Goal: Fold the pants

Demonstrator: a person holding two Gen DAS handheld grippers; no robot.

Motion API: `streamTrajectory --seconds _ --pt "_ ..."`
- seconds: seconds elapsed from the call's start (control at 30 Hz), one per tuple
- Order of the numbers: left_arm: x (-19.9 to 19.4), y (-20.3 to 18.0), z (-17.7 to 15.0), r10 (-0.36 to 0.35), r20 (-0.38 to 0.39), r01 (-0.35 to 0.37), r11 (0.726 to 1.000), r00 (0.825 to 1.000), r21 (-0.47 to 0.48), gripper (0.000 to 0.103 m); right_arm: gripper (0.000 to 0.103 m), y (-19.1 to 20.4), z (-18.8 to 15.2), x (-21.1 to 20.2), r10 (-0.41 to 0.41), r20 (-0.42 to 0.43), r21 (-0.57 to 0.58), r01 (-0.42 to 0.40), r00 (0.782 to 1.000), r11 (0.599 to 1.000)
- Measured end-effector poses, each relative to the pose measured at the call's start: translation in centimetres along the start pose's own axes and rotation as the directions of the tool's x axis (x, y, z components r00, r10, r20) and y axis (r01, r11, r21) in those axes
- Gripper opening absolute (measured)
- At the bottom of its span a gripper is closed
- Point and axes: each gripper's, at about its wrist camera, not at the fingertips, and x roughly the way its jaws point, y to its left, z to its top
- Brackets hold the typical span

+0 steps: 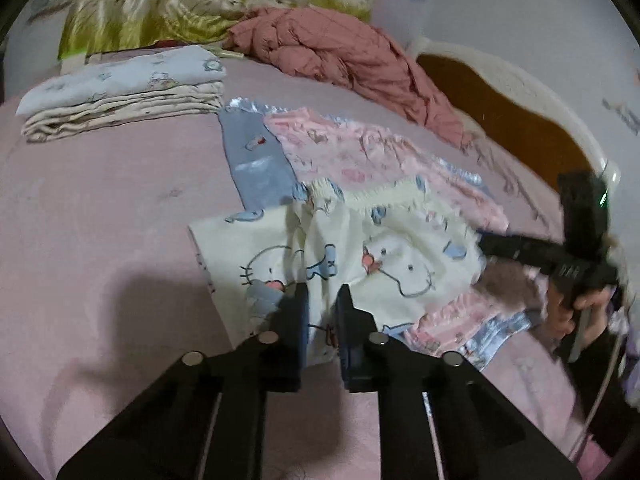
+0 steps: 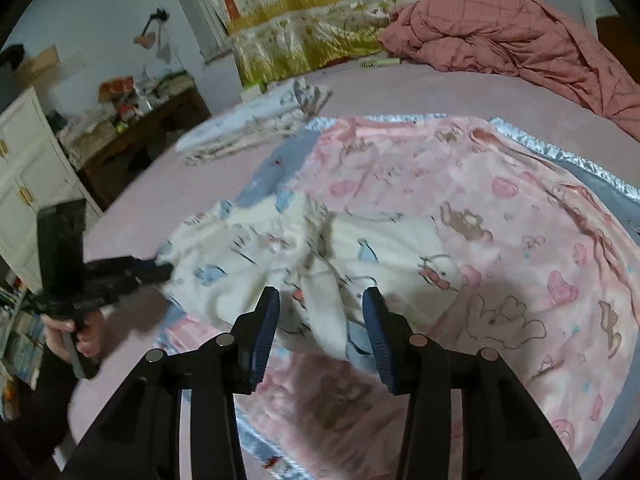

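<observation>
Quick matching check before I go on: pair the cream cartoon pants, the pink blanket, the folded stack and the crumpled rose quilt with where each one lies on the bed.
Things:
1. cream pants
2. pink blanket
3. folded stack
4. rose quilt

Places:
A. bunched near the head of the bed
B. spread flat under the pants
C. on top of the blanket, in front of both grippers
D. on the bare sheet, off the blanket's corner

Pairs: 1-C, 2-B, 3-D, 4-A
</observation>
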Motion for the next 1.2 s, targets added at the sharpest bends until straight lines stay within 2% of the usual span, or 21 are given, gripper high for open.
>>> streamTrajectory --seconds 0.1,0.2,0.23,0.27,0.37,0.43,0.5,0.57,0.63,0.8,0.9,0.93,0.97,1.0,1.03,1.1,1.2 --pt "-0.9 0.3 -0.2 -0.012 0.032 0.013 1.000 0.999 -0.025 0.008 0.046 0.0 -0.5 0.1 -0.003 -0.012 -0.010 0.002 1.000 1.000" --pt "-1.0 0.0 -0.6 0.011 0.038 -0.010 1.000 0.999 -0.013 0.007 0.046 0.5 -0.7 -0.8 0.002 0.015 -0.049 -0.001 1.000 0.999" --pt "-1.0 -0.2 -0.6 0.022 0.040 -0.022 1.000 0.999 -0.006 0.007 0.040 0.7 -0.7 -1.1 0.002 0.021 -0.061 -0.001 1.000 0.998" --pt "-1.0 -0.5 -0.6 0.033 0.045 -0.033 0.999 0.998 0.003 0.007 0.030 0.8 -0.8 -1.3 -0.007 0.024 -0.074 0.009 1.000 0.997" --pt "-1.2 -0.8 -0.8 0.043 0.058 -0.044 0.999 0.997 0.018 0.006 0.016 0.8 -1.3 -1.0 -0.061 0.001 -0.096 0.061 0.998 0.993" --pt "-1.0 -0.8 -0.9 0.038 0.054 -0.039 0.999 0.998 0.022 0.007 0.016 0.2 -1.6 -1.0 -0.056 -0.002 -0.075 0.056 0.998 0.996" --pt "-1.0 -0.7 -0.9 0.037 0.055 -0.038 0.999 0.998 0.020 0.016 0.016 -0.1 -1.8 -1.7 -0.041 0.020 -0.066 0.042 0.999 0.997" --pt "-1.1 -0.6 -0.9 0.030 0.057 -0.031 0.999 0.998 0.016 0.020 0.016 -0.2 -1.9 -2.5 -0.046 0.038 -0.067 0.048 0.998 0.997" --pt "-1.1 -0.5 -1.1 0.028 0.048 -0.029 0.999 0.998 0.019 0.021 0.016 -0.5 -2.2 -2.8 0.003 0.012 -0.066 -0.002 1.000 0.998" --pt "-0.5 -0.6 -1.4 0.044 0.015 -0.044 0.999 0.999 0.025 0.036 0.018 -0.1 -2.9 -1.7 -0.046 -0.039 -0.120 0.041 0.998 0.992" --pt "-0.1 -1.0 -1.5 0.074 0.004 -0.074 0.996 0.997 0.046 0.036 0.023 0.1 -2.8 -1.2 -0.075 -0.033 -0.122 0.070 0.997 0.990" --pt "-0.1 -1.2 -1.5 0.082 0.004 -0.082 0.995 0.997 0.052 0.036 0.029 0.3 -2.7 -1.1 -0.073 -0.028 -0.122 0.069 0.997 0.990" --pt "0.0 -1.2 -1.6 0.092 0.002 -0.092 0.994 0.996 0.058 0.034 0.034 0.5 -2.6 -1.1 -0.069 -0.022 -0.124 0.066 0.997 0.990" --pt "0.1 -1.3 -1.6 0.102 0.002 -0.102 0.993 0.995 0.059 0.021 0.034 0.6 -2.5 -1.0 -0.065 -0.019 -0.129 0.062 0.998 0.990" --pt "0.1 -1.2 -1.6 0.110 0.004 -0.110 0.992 0.994 0.058 0.014 0.033 0.9 -2.4 -0.9 -0.065 -0.019 -0.137 0.061 0.998 0.989" --pt "-0.1 -1.0 -1.6 0.102 0.009 -0.103 0.994 0.995 0.046 0.009 0.014 1.5 -2.3 -0.4 -0.110 -0.019 -0.163 0.105 0.994 0.981" --pt "-0.5 -0.9 -1.6 0.122 0.030 -0.123 0.992 0.992 0.039 0.007 0.007 1.6 -2.0 -0.4 -0.126 0.006 -0.142 0.125 0.992 0.982"
